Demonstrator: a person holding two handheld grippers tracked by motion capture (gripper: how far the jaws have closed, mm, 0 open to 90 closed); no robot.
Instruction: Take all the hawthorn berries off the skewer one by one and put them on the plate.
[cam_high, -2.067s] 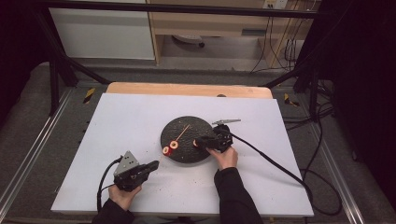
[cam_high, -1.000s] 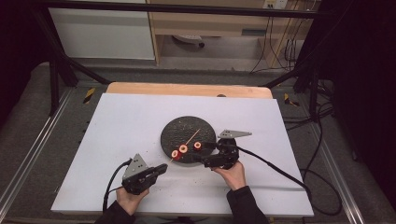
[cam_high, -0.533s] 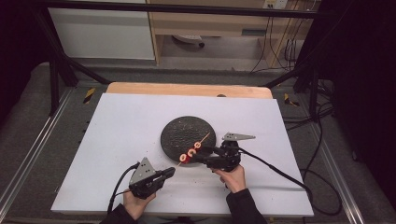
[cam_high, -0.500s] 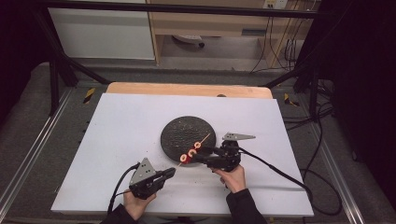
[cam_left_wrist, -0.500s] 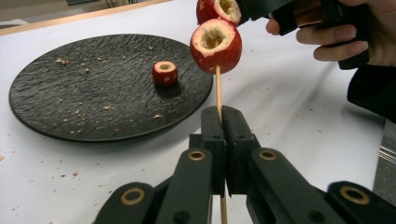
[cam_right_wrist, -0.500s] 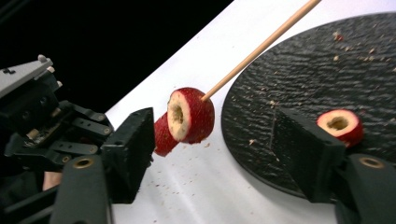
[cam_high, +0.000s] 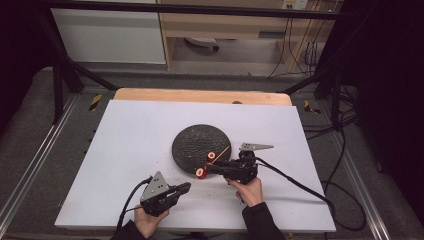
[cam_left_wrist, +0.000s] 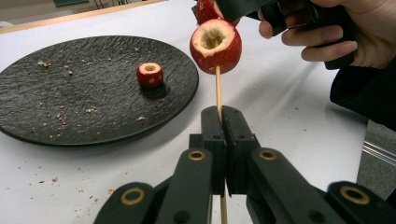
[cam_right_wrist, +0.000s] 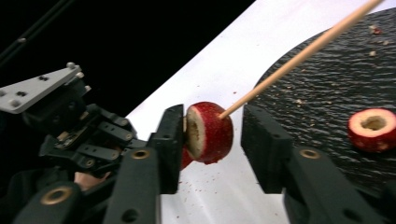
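The left gripper (cam_left_wrist: 223, 116) is clamped fully shut on the lower end of a thin, pale wooden skewer (cam_left_wrist: 217, 88). In the left gripper view the skewer rises straight toward 12 o'clock into a cored red fruit ring (cam_left_wrist: 215, 44). In the high view the skewer's long axis runs from the left gripper (cam_high: 184, 188) at about 8 o'clock to its free tip at about 2 o'clock, over the edge of a round black textured plate (cam_high: 192, 142) on the white table (cam_high: 130, 135). The right gripper (cam_right_wrist: 210, 121) enters from 3 o'clock, across this axis, and straddles a second cored red fruit piece (cam_right_wrist: 208, 133) threaded on the skewer. Its jaws have just been closing. One jaw lies against the cut face, while a narrow gap remains at the other, so the piece is bracketed but not yet pinched. The right gripper is clearly the nearer to this piece, and the left serves as the anchor. Any sliding of the piece would probably have to follow the 8-to-2 o'clock line, or the skewer may bend. A third loose fruit ring (cam_right_wrist: 373, 128) lies on the plate at 3 o'clock in the right gripper view.
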